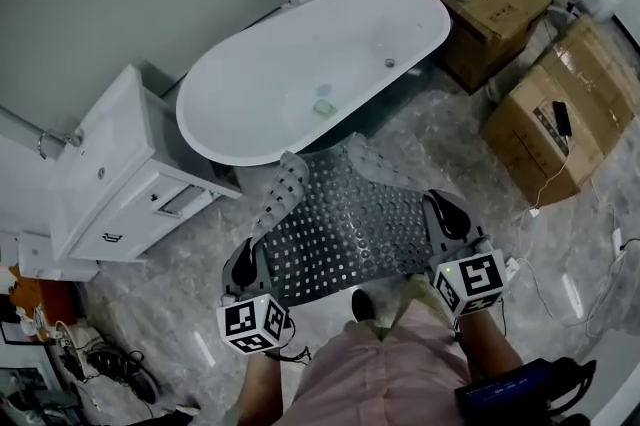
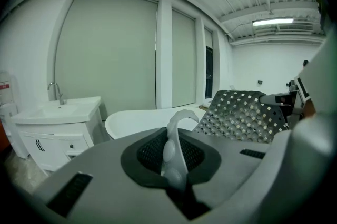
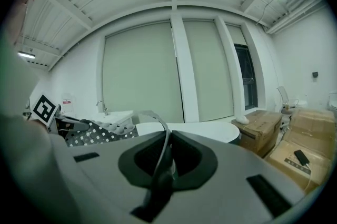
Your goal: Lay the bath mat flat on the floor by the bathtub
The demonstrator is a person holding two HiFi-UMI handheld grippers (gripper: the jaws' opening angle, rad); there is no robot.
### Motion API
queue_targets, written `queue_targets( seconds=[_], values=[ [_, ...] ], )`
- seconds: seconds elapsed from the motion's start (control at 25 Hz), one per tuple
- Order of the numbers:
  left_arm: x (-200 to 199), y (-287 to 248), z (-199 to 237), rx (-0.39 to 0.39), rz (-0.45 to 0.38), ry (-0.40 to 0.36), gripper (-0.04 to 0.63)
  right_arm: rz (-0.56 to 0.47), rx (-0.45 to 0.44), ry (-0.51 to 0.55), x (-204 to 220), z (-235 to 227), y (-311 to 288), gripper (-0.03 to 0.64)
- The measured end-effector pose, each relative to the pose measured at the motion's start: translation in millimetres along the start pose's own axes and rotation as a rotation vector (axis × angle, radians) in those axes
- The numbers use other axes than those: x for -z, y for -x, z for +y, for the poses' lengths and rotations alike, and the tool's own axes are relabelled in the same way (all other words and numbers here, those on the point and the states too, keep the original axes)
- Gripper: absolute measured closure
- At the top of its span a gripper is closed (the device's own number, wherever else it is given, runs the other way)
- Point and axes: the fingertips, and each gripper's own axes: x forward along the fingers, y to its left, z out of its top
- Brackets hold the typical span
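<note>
Right now the bath mat (image 1: 350, 224) is a grey rubbery sheet punched through with a regular grid of small square holes. Round suction bumps show along the strip I see in the left gripper view. It isn't flat: the near edge is lifted, the left far corner curls up and over, and the far edge ripples close to the side of the white bathtub (image 1: 300, 74). From the head view I cannot tell whether that far end touches the marbled floor (image 1: 455, 139).

My left gripper (image 1: 245, 264) is clamped on the mat's near left corner, and its own view shows the jaws pressed together on a thin bumpy strip of mat that arches up out of them. My right gripper (image 1: 445, 219) is clamped on the near right corner, with a thin edge of mat pinched between its closed jaws. The sheet spans the gap between both grippers and runs away from me toward the tub.

A white vanity cabinet (image 1: 130, 184) stands left of the tub, and cardboard boxes (image 1: 560, 104) sit to the right.
</note>
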Motion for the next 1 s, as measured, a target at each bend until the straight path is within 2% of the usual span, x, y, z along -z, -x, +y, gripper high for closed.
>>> queue_targets(
  seconds=[0.28, 0.56, 0.8, 1.0],
  values=[
    [-30, -30, -36, -0.08, -0.001, 0.003, 0.555, -0.023, -0.049, -0.005, -17, -67, -18, 0.588],
    [-59, -34, -63, -0.142, -0.033, -0.031, 0.555, -0.062, -0.109, -0.001, -37, -102, -34, 0.589],
    [-64, -23, -64, -0.234, -0.044, -0.021, 0.555, -0.081, -0.195, 0.005, -50, -104, -53, 0.589],
    [-60, -16, -54, -0.261, -0.056, -0.008, 0.555, -0.082, -0.218, 0.015, -50, -91, -62, 0.588]
  ],
)
